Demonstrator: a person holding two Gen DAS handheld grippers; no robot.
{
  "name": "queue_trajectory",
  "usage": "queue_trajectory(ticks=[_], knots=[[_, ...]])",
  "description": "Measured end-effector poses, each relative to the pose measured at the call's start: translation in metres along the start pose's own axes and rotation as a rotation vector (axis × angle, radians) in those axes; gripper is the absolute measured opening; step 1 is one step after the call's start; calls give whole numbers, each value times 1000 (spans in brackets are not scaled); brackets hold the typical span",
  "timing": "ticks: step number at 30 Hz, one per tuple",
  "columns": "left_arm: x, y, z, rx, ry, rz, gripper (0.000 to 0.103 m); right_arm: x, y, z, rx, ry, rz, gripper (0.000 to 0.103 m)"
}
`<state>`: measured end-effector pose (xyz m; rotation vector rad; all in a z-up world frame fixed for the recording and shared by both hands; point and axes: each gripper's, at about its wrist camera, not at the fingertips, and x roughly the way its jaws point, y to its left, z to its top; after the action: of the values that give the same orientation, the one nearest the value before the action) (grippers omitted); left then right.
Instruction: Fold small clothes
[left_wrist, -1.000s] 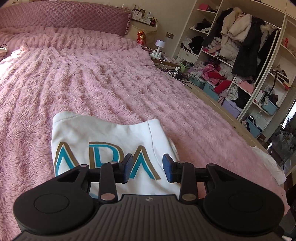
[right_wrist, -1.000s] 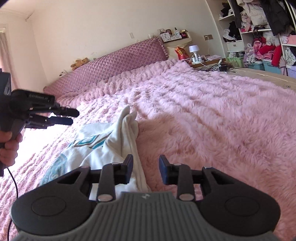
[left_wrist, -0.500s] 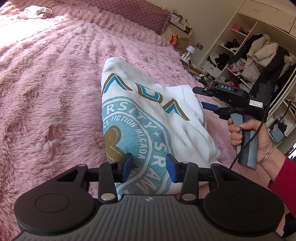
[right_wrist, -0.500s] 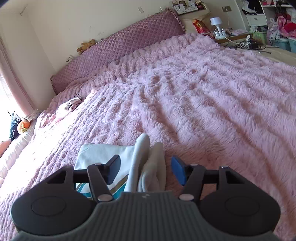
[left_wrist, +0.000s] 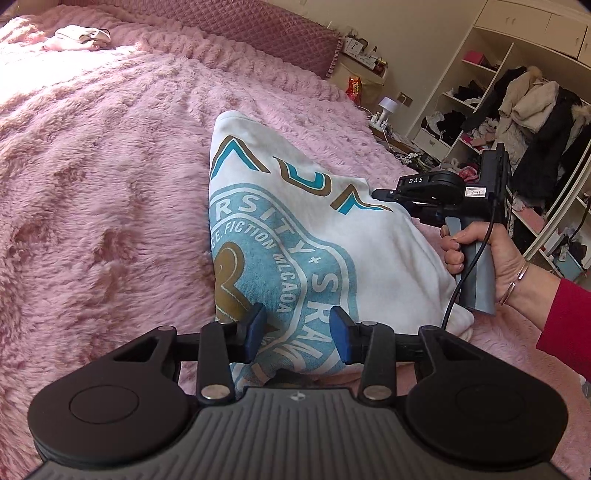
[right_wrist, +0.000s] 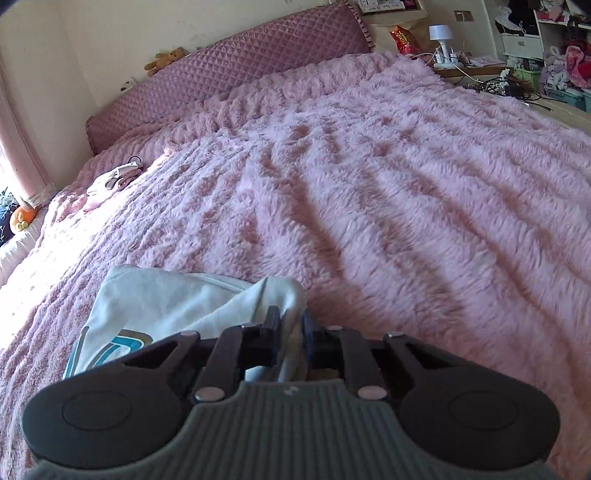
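left wrist view: a white sweatshirt (left_wrist: 325, 236) with a teal-and-gold crest print lies folded on the pink fluffy blanket (left_wrist: 110, 192) of the bed. the left gripper (left_wrist: 298, 334) is over the near edge of the garment, its blue-padded fingers (left_wrist: 256, 328) released, spread apart with printed cloth showing between them. at the garment's right edge the right gripper (left_wrist: 384, 194), held in the person's right hand (left_wrist: 491, 258), meets the cloth near the gold-and-teal lettering. right wrist view: the right gripper (right_wrist: 291, 338) has its fingers (right_wrist: 271, 332) clenched on a bunched ridge of white fabric, grasping the sweatshirt (right_wrist: 162, 306); the rest of the garment spreads to the left on the blanket (right_wrist: 388, 192). far up the bed, near the quilted headboard (right_wrist: 236, 74), a small pale garment (right_wrist: 114, 179) lies by itself, well apart from the sweatshirt.
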<state>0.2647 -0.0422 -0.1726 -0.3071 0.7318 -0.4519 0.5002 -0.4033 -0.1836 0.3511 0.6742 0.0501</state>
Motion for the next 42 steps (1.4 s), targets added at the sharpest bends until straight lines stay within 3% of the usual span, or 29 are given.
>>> queue_trajectory(ticks=[3,4,6,8,11,16,22,24,25,26,31,37,39,41,42], knots=[[-1,1,0,2,5,-6,47,-7,-8,-4,23,-5,8,13],[-3,2,1,-2,2,-13,47,-15,-10,-2,35,-19,16,19],[-11,4,4,-35,-11,-31,47,-41,-14,-3,65,-49,89,22],[-21,6,7,-57,-29,-28,48,-80,-15,-11,60,-53,201,30],[-35,7,4,-79,-49,-25,48,-130,-11,-37,-32,-25,246,31],[-42,13,-6,-141,-35,-25,48,-175,-8,-95,-135,32,191,31],[-31,17,-8,-173,1,-4,48,-174,-11,-126,-118,60,166,31],[-27,18,-8,-172,17,6,48,-172,-9,-131,-118,56,169,25],[-26,19,-9,-170,19,8,48,-170,-8,-132,-122,60,163,10],[-25,19,-9,-167,23,12,48,-167,-7,-130,-110,73,148,6],[-24,18,-11,-166,28,15,50,-194,-5,-126,-97,-1,155,1],[-25,19,-13,-168,29,13,54,-180,-20,-148,-55,61,109,2],[-38,22,-12,-181,-5,21,54,-181,-22,-149,-24,45,115,6],[-52,27,-12,-171,-31,39,54,-191,-20,-147,-15,11,114,20],[-57,28,-12,-153,-33,47,54,-194,-19,-146,-19,-1,116,21]])
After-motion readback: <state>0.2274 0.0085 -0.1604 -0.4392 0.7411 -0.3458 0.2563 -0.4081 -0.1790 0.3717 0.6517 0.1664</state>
